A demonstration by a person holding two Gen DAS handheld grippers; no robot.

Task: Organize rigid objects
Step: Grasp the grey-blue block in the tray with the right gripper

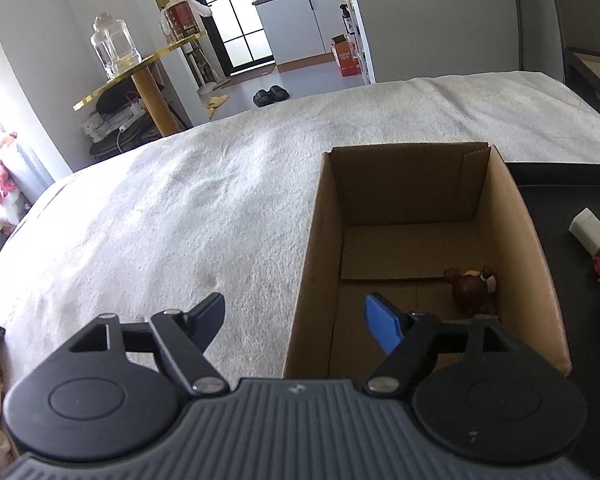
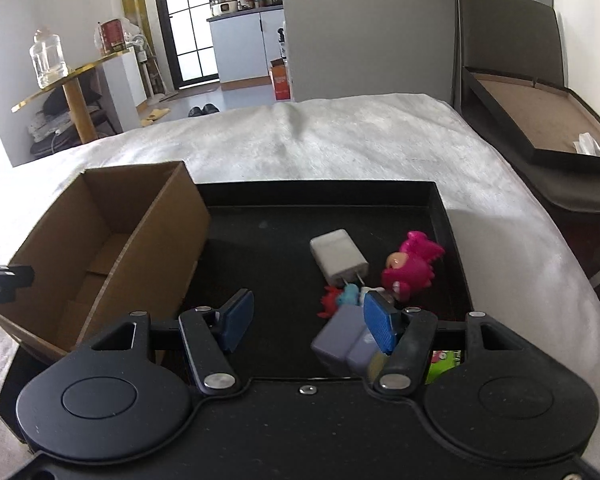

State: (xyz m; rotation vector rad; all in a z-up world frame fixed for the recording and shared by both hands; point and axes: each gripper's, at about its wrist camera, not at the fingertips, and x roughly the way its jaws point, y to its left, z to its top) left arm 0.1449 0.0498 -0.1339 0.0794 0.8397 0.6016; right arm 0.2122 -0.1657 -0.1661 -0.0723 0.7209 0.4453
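Note:
An open cardboard box (image 1: 520, 240) (image 2: 156, 236) stands on a white bed cover, with a small brown bear figure (image 1: 470, 286) on its floor near the right wall. My left gripper (image 1: 296, 318) is open and straddles the box's left wall, nothing between its fingers. Beside the box lies a black tray (image 2: 324, 192) (image 1: 560, 184) holding a white charger (image 2: 338, 256) (image 1: 588, 230), a pink toy figure (image 2: 412, 264), a small red-and-teal toy (image 2: 340, 298) and a grey block (image 2: 342, 338). My right gripper (image 2: 310, 320) hangs open over the tray, empty; the grey block sits by its right finger.
The white bed cover (image 1: 180, 220) spreads left of and beyond the box. A gold side table with a glass jar (image 1: 110, 50) stands past the bed's far left. A dark bed frame (image 2: 540, 120) runs along the right. A green object (image 2: 444, 362) peeks out behind my right finger.

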